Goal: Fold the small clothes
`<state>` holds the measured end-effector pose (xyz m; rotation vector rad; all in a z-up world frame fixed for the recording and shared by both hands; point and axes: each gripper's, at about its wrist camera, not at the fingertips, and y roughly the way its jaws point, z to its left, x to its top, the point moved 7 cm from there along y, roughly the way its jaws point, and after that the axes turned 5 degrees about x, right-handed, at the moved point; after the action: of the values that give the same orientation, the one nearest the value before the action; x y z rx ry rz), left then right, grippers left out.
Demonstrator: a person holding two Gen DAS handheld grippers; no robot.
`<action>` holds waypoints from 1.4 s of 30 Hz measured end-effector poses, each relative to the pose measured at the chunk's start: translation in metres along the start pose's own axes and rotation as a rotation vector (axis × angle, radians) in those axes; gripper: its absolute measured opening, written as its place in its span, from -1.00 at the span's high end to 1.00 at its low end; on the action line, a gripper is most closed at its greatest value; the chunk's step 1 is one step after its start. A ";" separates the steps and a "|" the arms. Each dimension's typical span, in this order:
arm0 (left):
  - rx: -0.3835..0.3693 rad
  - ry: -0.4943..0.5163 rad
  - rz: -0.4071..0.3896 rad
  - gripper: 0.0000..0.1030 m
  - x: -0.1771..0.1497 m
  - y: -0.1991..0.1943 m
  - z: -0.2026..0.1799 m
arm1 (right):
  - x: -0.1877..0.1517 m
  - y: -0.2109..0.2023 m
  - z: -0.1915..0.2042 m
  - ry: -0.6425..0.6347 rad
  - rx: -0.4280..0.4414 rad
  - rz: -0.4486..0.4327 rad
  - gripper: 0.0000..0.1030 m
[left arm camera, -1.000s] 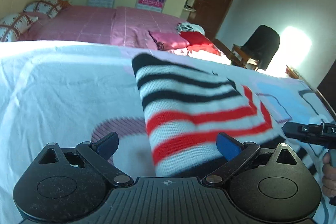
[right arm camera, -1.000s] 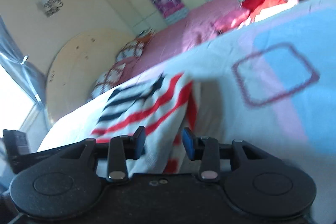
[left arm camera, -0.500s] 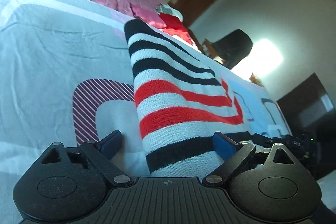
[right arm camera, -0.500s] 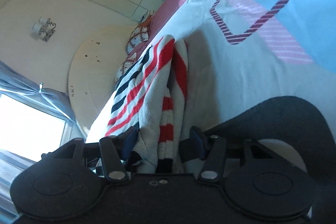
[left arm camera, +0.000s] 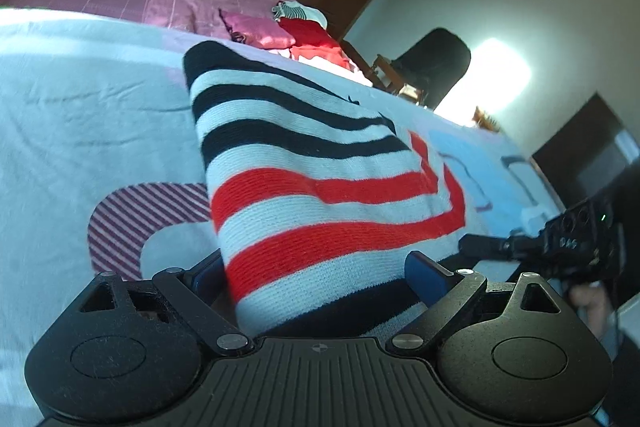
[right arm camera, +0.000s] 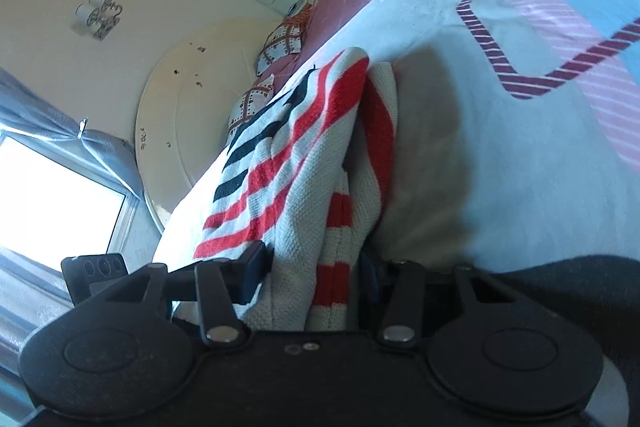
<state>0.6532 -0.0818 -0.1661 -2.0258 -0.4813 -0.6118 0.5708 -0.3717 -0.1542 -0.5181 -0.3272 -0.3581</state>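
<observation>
Striped knit sweater (left arm camera: 320, 187) looked soft, light, floppy; left gripper (left arm camera: 316, 267) spread around its hem, right gripper (right arm camera: 312, 267) pinching its folded edge.

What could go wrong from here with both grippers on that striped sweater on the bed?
The left gripper straddles the striped sweater with wide-open fingers, so that side may slip free when lifted. The right gripper pinches several bunched layers of it, which could drag the fold crooked. The sweater hangs near the edge of the bed sheet and might slide off.
</observation>
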 end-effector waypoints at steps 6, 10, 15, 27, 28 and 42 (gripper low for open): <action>-0.006 0.019 -0.014 -0.79 0.001 0.002 -0.002 | 0.001 0.000 0.002 -0.040 0.003 0.010 0.06; 0.028 0.057 -0.012 -0.79 0.001 0.006 -0.008 | 0.001 0.002 0.003 -0.069 0.006 0.004 0.06; 0.030 0.061 -0.018 -0.70 0.001 0.007 -0.010 | 0.000 0.000 0.004 -0.091 0.001 0.009 0.06; 0.016 0.035 -0.036 -0.38 0.002 0.008 -0.008 | -0.003 -0.004 0.006 -0.144 -0.023 -0.024 0.18; 0.017 0.018 -0.038 -0.18 0.004 0.006 -0.006 | -0.004 -0.004 0.010 -0.161 -0.040 -0.026 0.19; -0.131 -0.053 -0.135 0.07 0.004 -0.063 0.017 | -0.021 -0.010 0.102 -0.294 -0.090 -0.088 0.33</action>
<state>0.6255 -0.0363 -0.1288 -2.1502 -0.6286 -0.6879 0.5268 -0.3199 -0.0742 -0.6479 -0.6216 -0.3832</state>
